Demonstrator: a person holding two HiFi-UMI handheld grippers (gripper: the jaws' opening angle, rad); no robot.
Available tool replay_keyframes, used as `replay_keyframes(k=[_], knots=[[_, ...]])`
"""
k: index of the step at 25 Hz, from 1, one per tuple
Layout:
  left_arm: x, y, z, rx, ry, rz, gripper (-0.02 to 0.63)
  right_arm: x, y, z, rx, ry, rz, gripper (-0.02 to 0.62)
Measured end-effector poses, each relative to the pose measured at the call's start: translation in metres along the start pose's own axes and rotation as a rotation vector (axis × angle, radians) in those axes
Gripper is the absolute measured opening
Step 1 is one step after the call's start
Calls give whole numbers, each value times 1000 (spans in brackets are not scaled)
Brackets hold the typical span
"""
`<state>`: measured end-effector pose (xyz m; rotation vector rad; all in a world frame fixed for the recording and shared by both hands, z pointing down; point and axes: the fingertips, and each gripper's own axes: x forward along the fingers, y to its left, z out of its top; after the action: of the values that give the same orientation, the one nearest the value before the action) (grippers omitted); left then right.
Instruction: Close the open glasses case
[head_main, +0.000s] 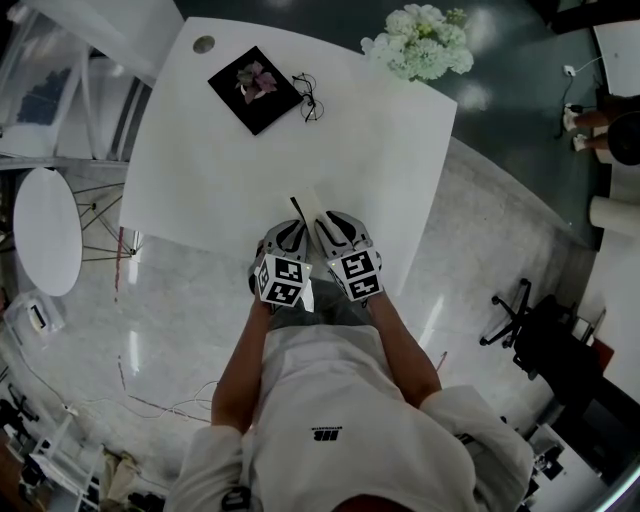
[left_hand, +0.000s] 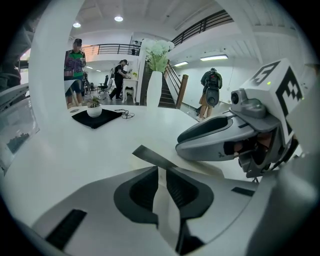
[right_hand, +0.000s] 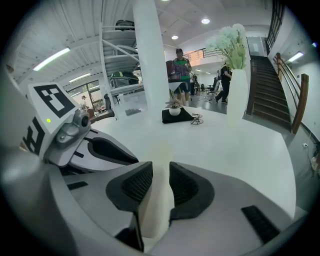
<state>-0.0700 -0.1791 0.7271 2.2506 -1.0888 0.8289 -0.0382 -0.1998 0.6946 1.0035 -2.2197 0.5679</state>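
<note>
The glasses case (head_main: 313, 203) is a thin, flat-folding case, cream outside with a dark inner face, at the near edge of the white table (head_main: 230, 170). Both grippers hold it side by side. My left gripper (head_main: 294, 230) is shut on one thin panel of the case (left_hand: 152, 156), whose dark edge sticks out past the pads. My right gripper (head_main: 329, 226) is shut on a cream panel of the case (right_hand: 157, 202). In the left gripper view my right gripper's body (left_hand: 225, 140) lies close alongside. The rest of the case is hidden under the grippers.
A black mat (head_main: 255, 88) with a small potted plant lies at the table's far side, with a pair of glasses (head_main: 308, 98) next to it. A vase of white flowers (head_main: 420, 42) stands at the far right corner. People stand in the background.
</note>
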Motion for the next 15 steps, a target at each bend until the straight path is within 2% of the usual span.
replay_keyframes(k=[15], knots=[[0,6,-15,-2,30,7,63,5,12,-2,-25,14,11,115]])
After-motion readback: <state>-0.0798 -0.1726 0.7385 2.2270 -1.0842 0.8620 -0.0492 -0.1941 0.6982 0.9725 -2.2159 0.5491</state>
